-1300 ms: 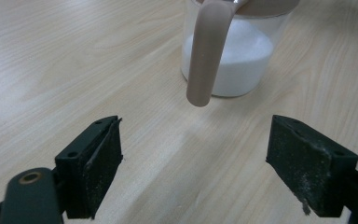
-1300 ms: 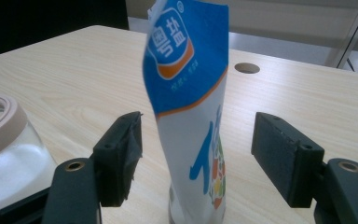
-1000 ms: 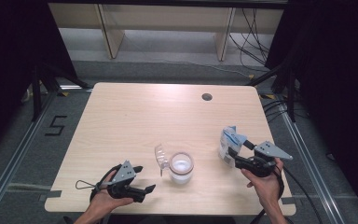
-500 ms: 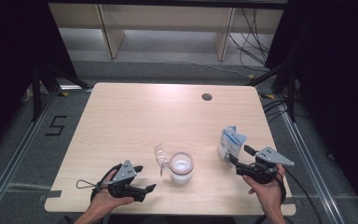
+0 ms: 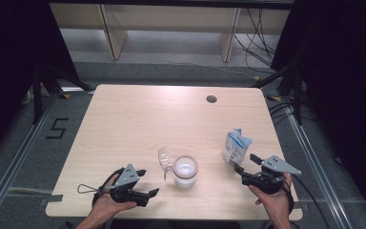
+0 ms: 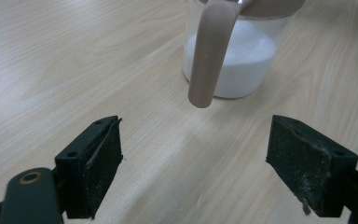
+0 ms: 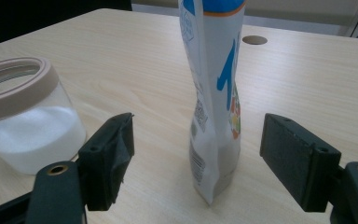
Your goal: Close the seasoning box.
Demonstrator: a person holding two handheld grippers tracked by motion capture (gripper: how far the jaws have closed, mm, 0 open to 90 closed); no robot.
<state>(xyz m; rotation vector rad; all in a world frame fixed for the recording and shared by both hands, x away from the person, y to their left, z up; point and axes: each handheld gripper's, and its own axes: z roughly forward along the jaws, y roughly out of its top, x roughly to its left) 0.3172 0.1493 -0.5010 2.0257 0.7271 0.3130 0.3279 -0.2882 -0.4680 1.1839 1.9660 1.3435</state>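
A clear jar with a tan rim, part full of white powder, stands near the table's front middle, its hinged lid flipped open to the left. A white and blue pouch stands upright to its right. My left gripper rests open on the table left of the jar; in the left gripper view its wide jaws face the jar and the hanging lid. My right gripper is open just short of the pouch. In the right gripper view the pouch stands ahead between the spread jaws, untouched, with the jar at left.
The pale wood table has a round cable hole at the back right. Its front edge lies close under both hands. A metal frame and dark floor surround the table, with cables at the back right.
My right gripper has drawn back a little from the pouch toward the table's front edge. The pouch stays standing on its own. The left gripper has kept still.
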